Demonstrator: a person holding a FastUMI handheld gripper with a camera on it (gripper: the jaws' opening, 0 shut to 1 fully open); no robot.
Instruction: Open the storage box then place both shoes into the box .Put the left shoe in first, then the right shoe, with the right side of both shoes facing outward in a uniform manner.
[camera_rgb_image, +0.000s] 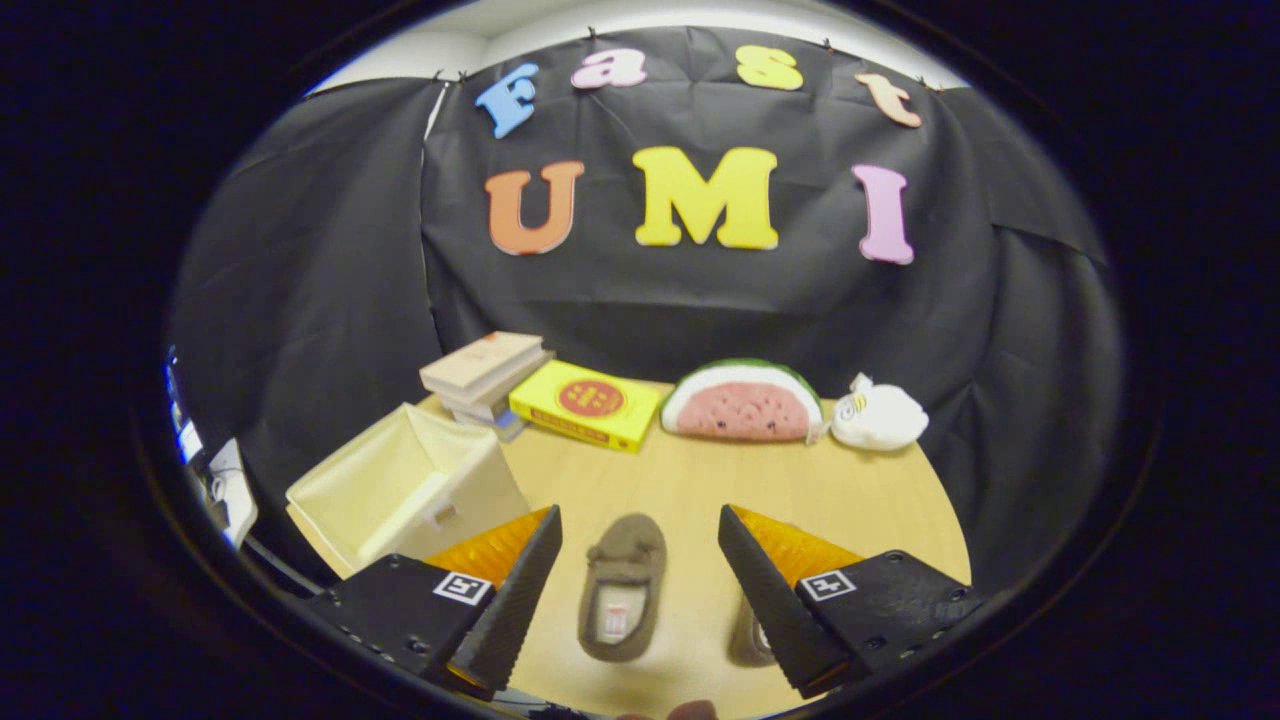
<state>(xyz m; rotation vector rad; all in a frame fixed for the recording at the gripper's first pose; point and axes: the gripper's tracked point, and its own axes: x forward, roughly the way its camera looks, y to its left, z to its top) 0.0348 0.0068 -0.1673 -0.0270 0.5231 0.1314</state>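
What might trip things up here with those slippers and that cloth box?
The gripper is open with one brown shoe lying between its fingers; the second shoe hides partly behind the right finger, so picking the wrong one first seems possible. The cream storage box sits at the table's edge and might get nudged off.

You see a matt fuzzy brown shoe (622, 585), pale wood-grain table (860, 490), cream fabric storage box (400, 490), ribbed black fingers (520, 590).
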